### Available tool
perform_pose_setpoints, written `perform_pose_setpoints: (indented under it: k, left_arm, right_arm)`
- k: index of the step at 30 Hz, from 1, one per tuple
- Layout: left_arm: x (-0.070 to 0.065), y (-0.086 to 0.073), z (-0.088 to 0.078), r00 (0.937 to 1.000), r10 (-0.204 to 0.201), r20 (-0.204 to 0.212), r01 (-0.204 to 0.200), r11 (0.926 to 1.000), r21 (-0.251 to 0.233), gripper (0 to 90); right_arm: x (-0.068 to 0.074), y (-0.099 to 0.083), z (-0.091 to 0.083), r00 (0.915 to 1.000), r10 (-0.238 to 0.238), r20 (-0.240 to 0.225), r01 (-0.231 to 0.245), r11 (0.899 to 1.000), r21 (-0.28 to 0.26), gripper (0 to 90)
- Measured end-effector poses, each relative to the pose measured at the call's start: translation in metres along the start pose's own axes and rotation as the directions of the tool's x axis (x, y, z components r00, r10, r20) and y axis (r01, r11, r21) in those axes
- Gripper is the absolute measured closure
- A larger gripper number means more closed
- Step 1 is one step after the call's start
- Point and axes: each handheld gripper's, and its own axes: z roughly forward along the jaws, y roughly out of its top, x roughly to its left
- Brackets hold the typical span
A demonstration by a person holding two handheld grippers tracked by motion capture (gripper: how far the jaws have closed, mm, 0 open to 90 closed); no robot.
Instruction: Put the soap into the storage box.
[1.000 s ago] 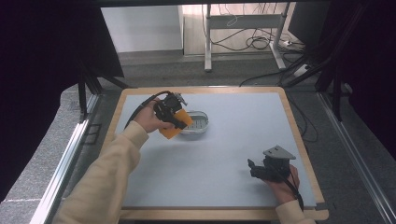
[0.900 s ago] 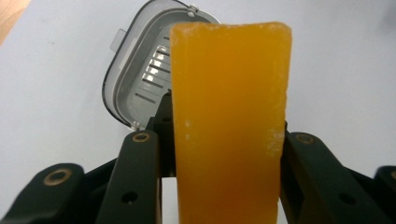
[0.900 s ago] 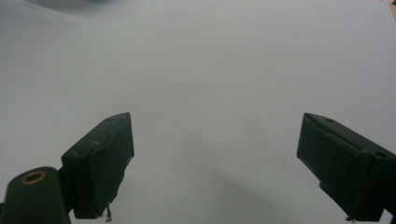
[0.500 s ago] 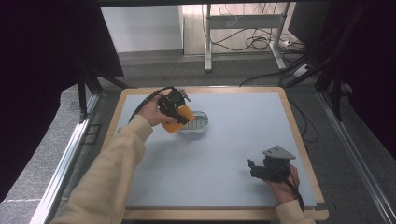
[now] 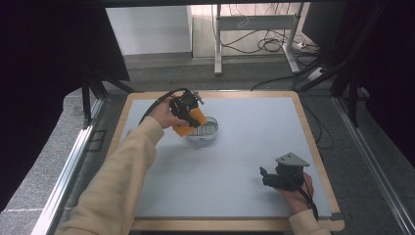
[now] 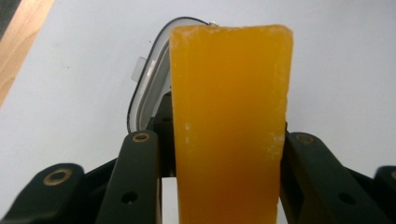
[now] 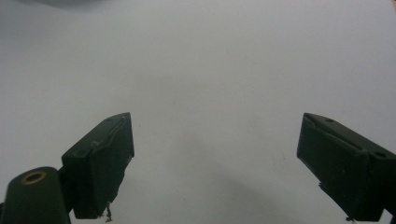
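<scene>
Bench [image 5: 254,161]: pale grey-white mat set in a light wooden frame, seen from above. Person's forearms enter from the bottom edge, cream sleeves on both.

Left tool [image 5: 192,115]: held in the left hand [image 5: 165,113] over the far left part of the bench. Its two black jaws are closed against the long sides of an orange soap bar [image 6: 231,126]. In the left gripper view the bar stands lengthwise between the jaws and runs up past them, its far end squared off, its surface waxy with pale scuffs along the edges. Black cable [image 5: 155,104] loops from the tool back toward the left edge of the bench.

Soap dish [image 5: 204,130]: small, oval, white to clear, sitting on the mat just right of the left tool. From above, the bar's lower end overlaps the dish's near-left rim; cannot tell whether bar and dish touch. In the left gripper view the dish rim [image 6: 142,88] curves out from behind the bar's left side.

Right tool [image 5: 268,177]: held in the right hand [image 5: 293,193] at the near right part of the bench, well apart from dish and bar, grey three-cornered plate [image 5: 292,160] on top. In the right gripper view its jaws stand wide apart with bare mat between them, gripping nothing.
</scene>
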Motion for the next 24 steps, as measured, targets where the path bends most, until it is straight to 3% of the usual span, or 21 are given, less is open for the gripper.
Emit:
perform_pose_setpoints:
  k: [16,19,24]
  left_arm:
    - [0.004,0.021,0.011,0.9989,0.048,0.001,-0.048,0.9986,0.023,62.2]
    - [0.006,0.024,0.014,0.9984,0.056,-0.01,-0.056,0.9984,0.01,62.2]
    - [0.009,0.031,0.02,0.9955,0.094,-0.011,-0.093,0.9939,0.059,62.2]
  right_arm:
    - [-0.001,0.0,0.0,1.0,-0.002,-0.001,0.002,1.0,0.0,11.3]
    - [-0.001,0.0,0.0,1.0,-0.001,-0.002,0.001,1.0,0.0,11.4]
    - [-0.001,0.0,0.0,1.0,-0.001,-0.001,0.001,1.0,0.002,11.4]
